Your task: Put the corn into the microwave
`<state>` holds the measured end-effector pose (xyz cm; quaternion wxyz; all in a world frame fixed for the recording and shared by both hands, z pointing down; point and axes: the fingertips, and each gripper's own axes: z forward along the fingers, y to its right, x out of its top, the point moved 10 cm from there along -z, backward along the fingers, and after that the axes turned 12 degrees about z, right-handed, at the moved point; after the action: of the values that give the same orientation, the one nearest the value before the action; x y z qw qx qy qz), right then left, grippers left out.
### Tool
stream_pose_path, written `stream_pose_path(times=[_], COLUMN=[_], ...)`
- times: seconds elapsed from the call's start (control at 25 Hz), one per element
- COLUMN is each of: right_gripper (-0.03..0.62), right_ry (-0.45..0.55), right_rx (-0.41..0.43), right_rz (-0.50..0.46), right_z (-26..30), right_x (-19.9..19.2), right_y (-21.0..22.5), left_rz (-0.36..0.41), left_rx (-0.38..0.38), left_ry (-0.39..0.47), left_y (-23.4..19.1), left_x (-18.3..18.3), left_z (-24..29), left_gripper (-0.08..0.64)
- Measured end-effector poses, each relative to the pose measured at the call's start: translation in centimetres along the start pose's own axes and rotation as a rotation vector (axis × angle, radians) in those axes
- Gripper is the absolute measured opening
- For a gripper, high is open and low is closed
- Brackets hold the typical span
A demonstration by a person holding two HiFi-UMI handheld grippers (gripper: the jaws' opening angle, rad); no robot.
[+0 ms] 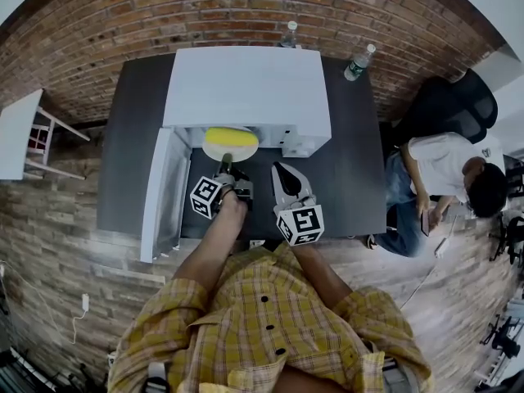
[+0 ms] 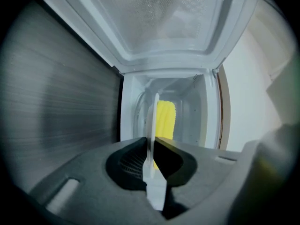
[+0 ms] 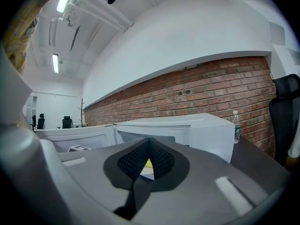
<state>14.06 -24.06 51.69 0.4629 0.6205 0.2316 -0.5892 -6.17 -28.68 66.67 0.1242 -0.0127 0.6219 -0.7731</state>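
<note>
Left gripper holds the corn's plate at the open microwave's mouth.

The yellow cob of corn (image 1: 230,137) lies on a round white plate (image 1: 214,153) at the front opening of the white box-shaped microwave (image 1: 246,88). The microwave stands at the far side of the dark table (image 1: 352,170), and its white door (image 1: 164,191) is swung out to the left. The left gripper (image 1: 225,169) has its jaws narrowed onto the plate's near rim and clamps it. Its own view shows the plate edge-on between the pads, with the corn beyond it inside the cavity. The right gripper (image 1: 278,172) hovers just right of the left one, near the plate but apart from it. Its jaw tips are closed together with nothing between them. Two clear plastic water bottles (image 1: 358,62) stand at the table's far edge. A seated person in a white shirt (image 1: 446,170) is to the right of the table.
</note>
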Motion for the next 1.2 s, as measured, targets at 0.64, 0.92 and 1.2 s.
stream_pose_path(times=[0.64, 0.92, 1.2], right_gripper=[-0.005, -0.005, -0.005], right_ry=[-0.015, -0.009, -0.02], right_rx=[0.016, 0.014, 0.011], right_rz=[-0.017, -0.006, 0.004], right_z=[0.4, 0.7, 1.2], right_x=[-0.2, 0.0, -0.1], right_y=[0.3, 0.6, 1.0], left_rz=[-0.02, -0.023, -0.022], left_rx=[0.065, 0.079, 0.087], left_ry=[-0.003, -0.009, -0.011], left_y=[-1.8, -1.8, -1.8], left_x=[0.4, 0.5, 1.0], left_z=[3.3, 4.2, 5.2], left_gripper=[0.038, 0.037, 0.035])
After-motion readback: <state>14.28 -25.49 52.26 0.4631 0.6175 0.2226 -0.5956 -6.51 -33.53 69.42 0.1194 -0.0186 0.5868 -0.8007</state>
